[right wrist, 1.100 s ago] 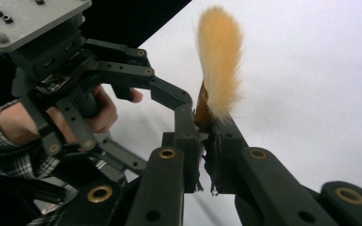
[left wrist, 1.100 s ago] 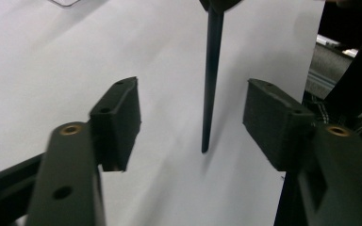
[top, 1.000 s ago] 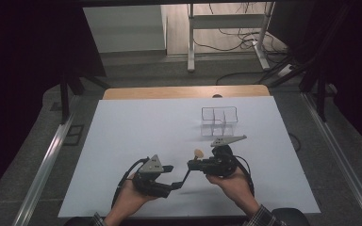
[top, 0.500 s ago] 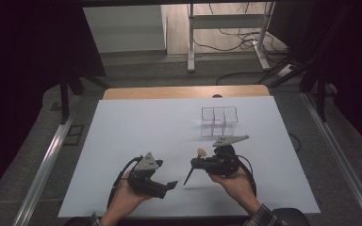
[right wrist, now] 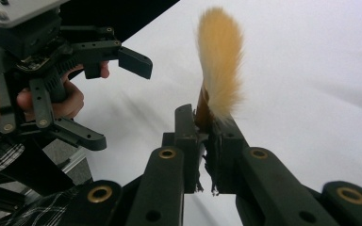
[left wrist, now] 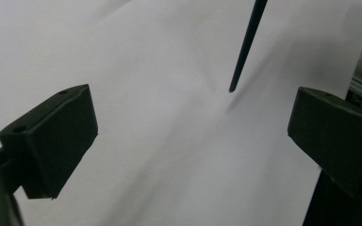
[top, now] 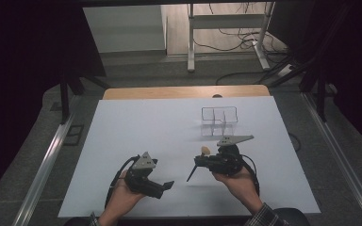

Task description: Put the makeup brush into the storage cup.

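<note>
Tan bristles: a paintbrush sits clamped in the right gripper, dark handle slanting down to the white table.
Change: the left gripper, jaws spread and empty, has drawn away from the handle; handover looks complete.
Beyond: clear divided organizer, probably its destination.

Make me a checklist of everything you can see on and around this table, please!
Surface: white table top, wooden edge at the far side.
Job's things: brush with tan bristles and dark pointed handle; clear divided box, standing apart.
Clutter: nothing seen.
Grippers: right gripper shut on the brush; left gripper open, holding nothing.
Cables: black cable trailing from the right gripper.
Surroundings: metal rails, dark floor, table legs and wires beyond.
</note>
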A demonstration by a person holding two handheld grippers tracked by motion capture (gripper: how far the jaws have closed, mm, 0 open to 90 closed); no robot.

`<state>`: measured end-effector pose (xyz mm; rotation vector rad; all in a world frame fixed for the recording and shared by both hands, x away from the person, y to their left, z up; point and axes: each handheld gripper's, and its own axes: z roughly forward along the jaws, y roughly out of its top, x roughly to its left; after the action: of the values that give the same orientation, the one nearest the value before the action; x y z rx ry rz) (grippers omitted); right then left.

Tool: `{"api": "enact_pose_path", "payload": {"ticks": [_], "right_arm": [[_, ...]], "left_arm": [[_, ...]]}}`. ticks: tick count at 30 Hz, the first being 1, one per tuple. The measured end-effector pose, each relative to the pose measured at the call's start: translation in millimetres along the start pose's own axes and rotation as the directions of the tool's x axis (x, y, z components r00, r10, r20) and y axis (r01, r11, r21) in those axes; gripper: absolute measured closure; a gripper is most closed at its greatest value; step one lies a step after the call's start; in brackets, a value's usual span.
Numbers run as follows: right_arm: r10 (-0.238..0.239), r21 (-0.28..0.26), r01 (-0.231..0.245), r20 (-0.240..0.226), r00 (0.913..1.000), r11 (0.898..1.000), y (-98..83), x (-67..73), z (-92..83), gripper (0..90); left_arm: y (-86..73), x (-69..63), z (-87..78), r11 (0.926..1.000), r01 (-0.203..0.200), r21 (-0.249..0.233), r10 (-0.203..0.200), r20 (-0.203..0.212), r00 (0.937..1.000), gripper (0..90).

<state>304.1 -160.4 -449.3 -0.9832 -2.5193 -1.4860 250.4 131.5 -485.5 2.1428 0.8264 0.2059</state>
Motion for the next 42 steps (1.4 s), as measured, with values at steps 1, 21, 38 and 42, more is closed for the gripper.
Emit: {"api": "enact_pose_path", "payload": {"ticks": [1,21,38,42], "right_arm": [[0.0,0.0,0.0,0.0,1.0,1.0,0.0,0.0,0.0,83.6],[-0.004,-0.031,0.005,0.052,0.9987,0.999,-0.6,-9.6,-15.2,83.5],[-0.003,-0.054,0.008,0.088,0.9961,0.999,-1.9,-12.8,-23.1,83.4],[-0.006,-0.058,0.012,0.092,0.9958,0.998,-1.9,-14.1,-25.1,83.5]], "left_arm": [[0.0,0.0,0.0,1.0,0.0,0.0,0.0,0.0,1.0,2.1],[-8.6,6.9,-11.4,0.9997,0.008,0.022,-0.007,-0.03,0.9995,1.2],[-19.3,17.0,-29.0,0.999,0.044,-0.01,-0.045,-0.073,0.9963,1.4],[-22.4,18.7,-32.9,0.9987,0.05,-0.011,-0.051,-0.089,0.9947,1.4]]}}
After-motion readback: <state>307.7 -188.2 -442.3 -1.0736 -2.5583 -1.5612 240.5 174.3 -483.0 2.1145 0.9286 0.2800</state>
